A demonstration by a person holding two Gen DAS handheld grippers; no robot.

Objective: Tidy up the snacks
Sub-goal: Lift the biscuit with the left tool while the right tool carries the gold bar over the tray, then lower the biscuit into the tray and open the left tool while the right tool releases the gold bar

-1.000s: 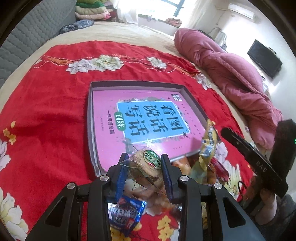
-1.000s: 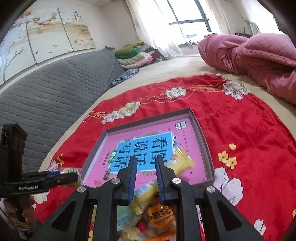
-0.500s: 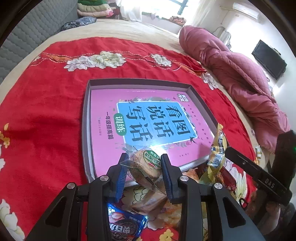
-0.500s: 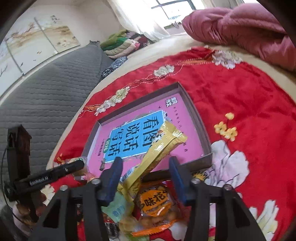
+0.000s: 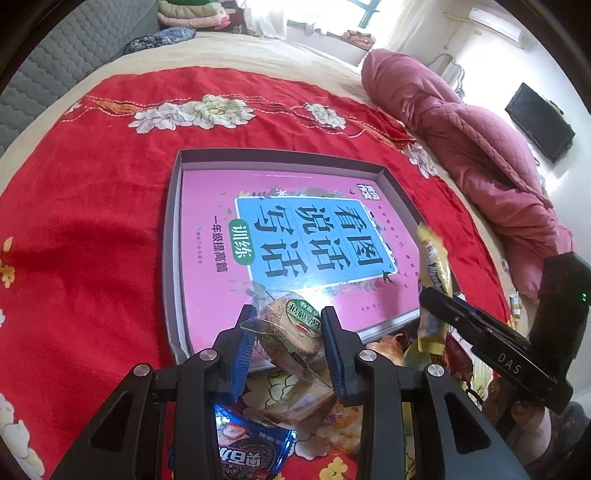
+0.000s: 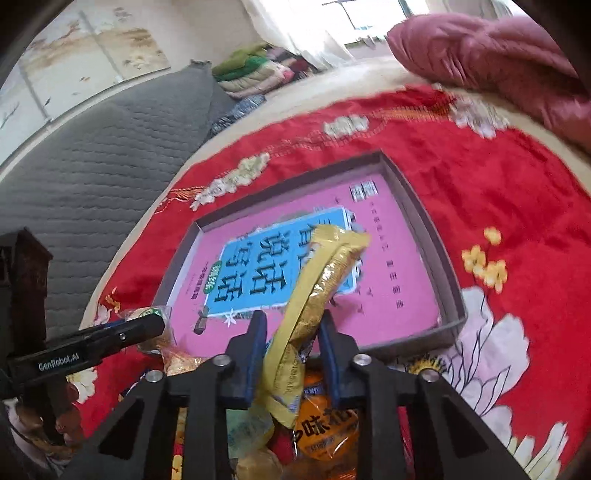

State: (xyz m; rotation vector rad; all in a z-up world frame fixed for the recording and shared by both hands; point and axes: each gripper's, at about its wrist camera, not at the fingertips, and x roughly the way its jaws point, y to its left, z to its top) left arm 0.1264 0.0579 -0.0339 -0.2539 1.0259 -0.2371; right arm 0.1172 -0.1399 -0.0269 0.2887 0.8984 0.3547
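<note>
Since a second ago the right gripper has closed on the long yellow foil snack packet and raised it off the heap of wrapped snacks, so its upper end now stands tilted over the shallow grey cardboard tray. The left gripper, clamping the clear-wrapped round brown cake, has advanced from the snack heap to the tray's near edge.

Bedroom. Bed with beige sheet, overlaid by a red floral blanket. Grey quilted headboard along one side. Pink quilted duvet bunched at the far edge. Folded bedding stacked in the corner. Bright window with sheer curtains. Wall-mounted television, air conditioner above. Painted floral panel behind the headboard.
</note>
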